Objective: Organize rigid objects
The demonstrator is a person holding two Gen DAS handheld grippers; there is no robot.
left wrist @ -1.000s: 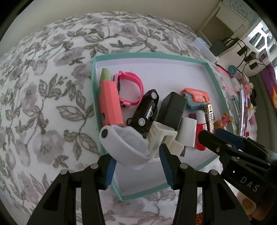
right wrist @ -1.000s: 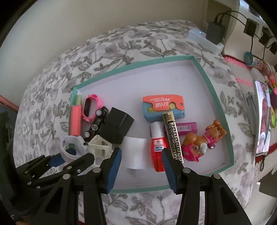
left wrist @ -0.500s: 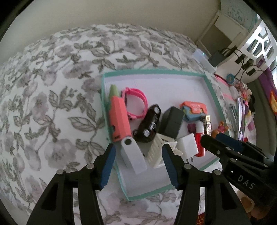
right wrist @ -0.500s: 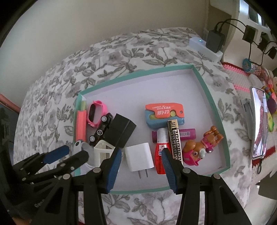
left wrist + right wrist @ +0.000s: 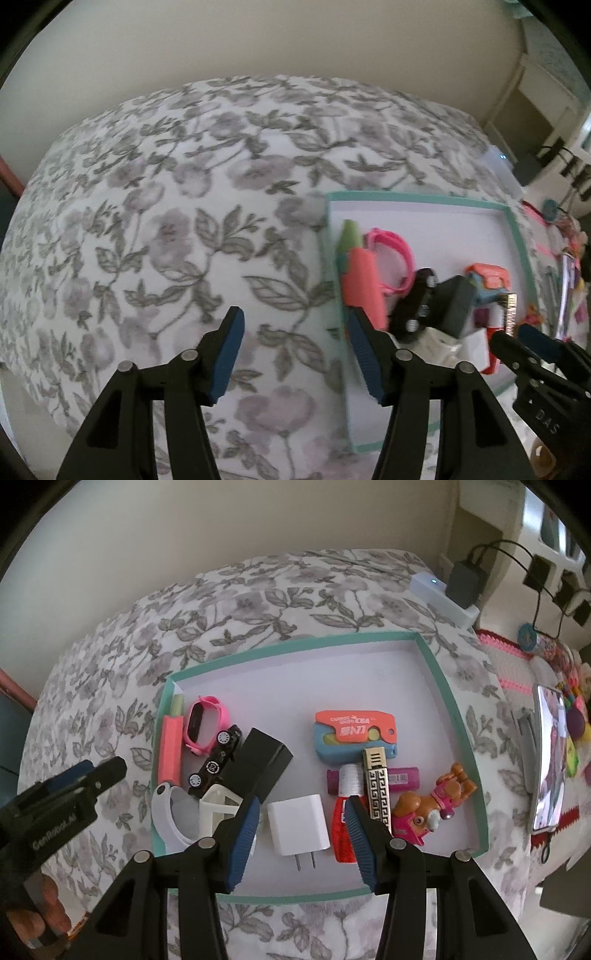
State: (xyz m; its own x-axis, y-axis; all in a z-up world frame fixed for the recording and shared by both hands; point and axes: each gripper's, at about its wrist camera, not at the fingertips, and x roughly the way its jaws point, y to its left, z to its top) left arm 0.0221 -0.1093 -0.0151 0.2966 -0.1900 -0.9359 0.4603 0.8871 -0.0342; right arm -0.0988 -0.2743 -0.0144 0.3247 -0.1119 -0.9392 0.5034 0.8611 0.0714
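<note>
Tray (image 5: 447, 686): teal-rimmed, white-floored, on the floral bedspread (image 5: 155, 229).
White band (image 5: 164, 814): inside the tray's near-left corner, touching the white frame piece (image 5: 218, 806); curved, long axis running roughly along the tray's left wall, round hole at the far end.
Left gripper (image 5: 293, 356): jaws opening, nothing between them; hovering over bare bedspread just outside the tray's left rim, right fingertip overlapping the rim in the left wrist view. Well left of the band as seen from the right wrist.
Right gripper (image 5: 301, 829): held partly open, empty, poised above the white charger (image 5: 297, 823), pads apart from its sides.
Charger: flat on the tray floor, prongs pointing toward the near rim.
Coral carrot toy (image 5: 170, 747): lengthwise along the left wall, green tip toward the far rim.
Black car (image 5: 216, 764): diagonal, between the pink watch (image 5: 201, 723) and the black block (image 5: 262, 762).
Change since a second ago: band then clamped in the left jaws above the tray; now released and lying in the corner, left gripper withdrawn sideways off the tray. Right gripper barely shifted; the charger, then a blur, now lies clearly between its fingers.
</note>
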